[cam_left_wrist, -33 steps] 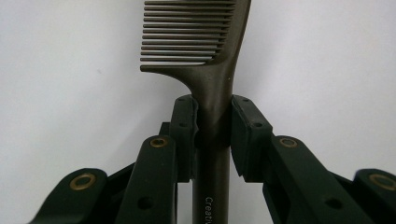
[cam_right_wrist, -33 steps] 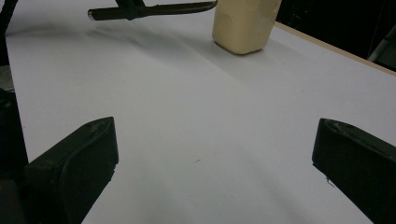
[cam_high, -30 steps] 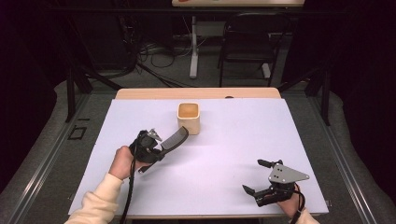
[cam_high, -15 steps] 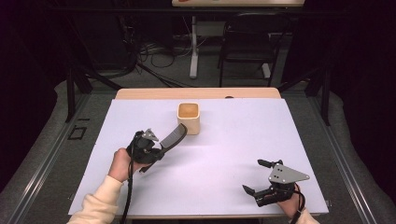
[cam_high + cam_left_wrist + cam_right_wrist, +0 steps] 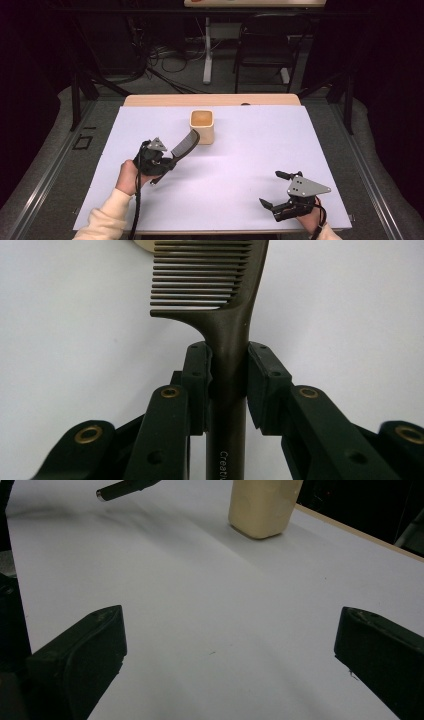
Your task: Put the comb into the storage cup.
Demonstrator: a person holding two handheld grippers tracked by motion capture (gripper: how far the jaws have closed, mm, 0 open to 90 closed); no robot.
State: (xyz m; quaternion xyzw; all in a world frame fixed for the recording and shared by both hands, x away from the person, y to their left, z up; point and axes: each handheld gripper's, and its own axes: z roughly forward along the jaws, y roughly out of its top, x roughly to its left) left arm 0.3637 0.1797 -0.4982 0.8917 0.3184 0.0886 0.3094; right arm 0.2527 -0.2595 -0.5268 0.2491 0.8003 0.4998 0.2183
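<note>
Currently | left hand-held gripper (image 5: 227, 385) clamped on comb (image 5: 225, 305) handle | likely light, stiff, slick: grip handle | right hand-held gripper (image 5: 227, 655) apart

In the left gripper view, the dark brown plastic comb (image 5: 227, 315) runs off the top edge beyond the left gripper (image 5: 227, 385), and printed lettering on its handle is cut off at the bottom edge. In the right gripper view, the beige square cup (image 5: 262, 505) ahead of the right gripper (image 5: 225, 655) loses its rim past the top edge.
</note>
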